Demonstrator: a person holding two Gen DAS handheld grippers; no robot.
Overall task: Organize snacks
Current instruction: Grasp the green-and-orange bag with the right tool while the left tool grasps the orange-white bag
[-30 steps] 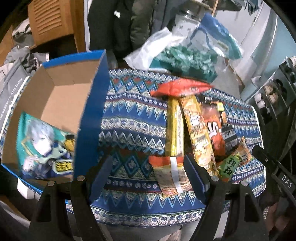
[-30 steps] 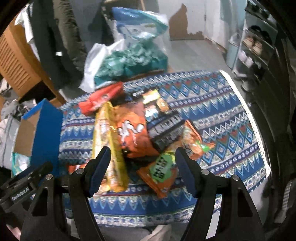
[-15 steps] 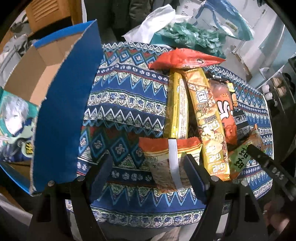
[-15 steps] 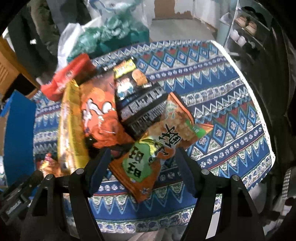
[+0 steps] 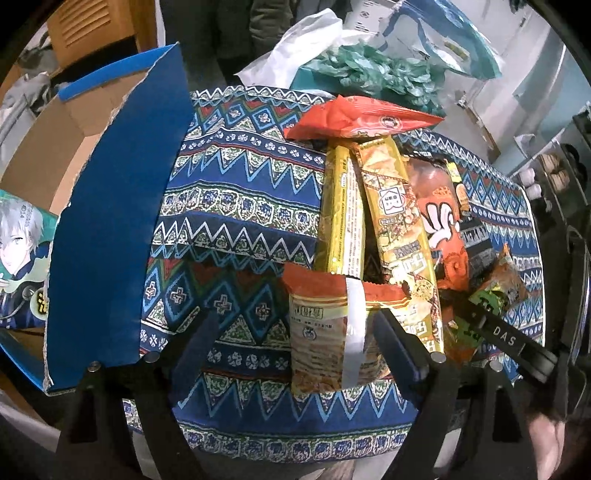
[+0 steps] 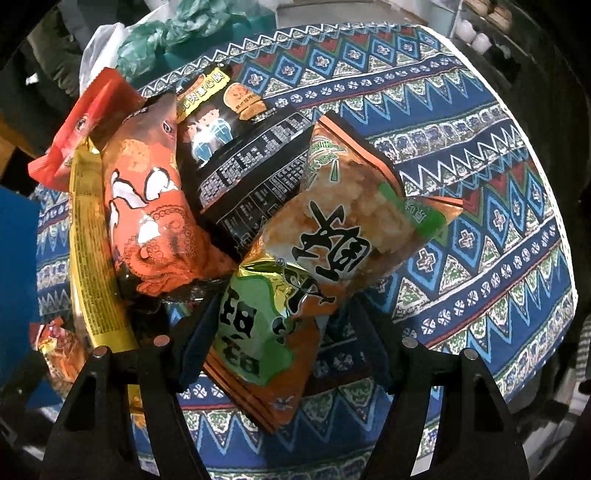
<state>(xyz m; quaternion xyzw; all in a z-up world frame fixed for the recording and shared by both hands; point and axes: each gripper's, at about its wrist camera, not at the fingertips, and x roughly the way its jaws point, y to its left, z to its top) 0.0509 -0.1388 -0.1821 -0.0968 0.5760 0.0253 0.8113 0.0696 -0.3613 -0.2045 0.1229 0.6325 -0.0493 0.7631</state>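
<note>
Altogether seven snack packets lie in a loose heap on the patterned tablecloth (image 5: 236, 206): a red packet (image 5: 362, 116) at the far end, a narrow yellow packet (image 5: 341, 210), a long golden packet (image 5: 402, 236), an orange octopus-print bag (image 6: 147, 206), a black packet (image 6: 240, 162), an orange-and-green rice-cracker bag (image 6: 332, 225), and a small orange-topped packet (image 5: 328, 339) nearest the left gripper (image 5: 291, 343). That gripper's jaws are spread, with the small packet lying between the fingertips and not pinched. The right gripper (image 6: 284, 332) is likewise spread wide, its fingers flanking the lower end of the rice-cracker bag without closing on it.

One cardboard box (image 5: 110, 206) with blue outer walls stands open at the left edge of the table; inside it lies one packet with an anime figure (image 5: 22, 254) printed on it.

Beyond the table, a white plastic bag (image 5: 295, 48) and crumpled green bags (image 5: 373, 74) are piled up, dark coats hang behind them, and a wooden louvred cabinet (image 5: 85, 29) stands at the left.
</note>
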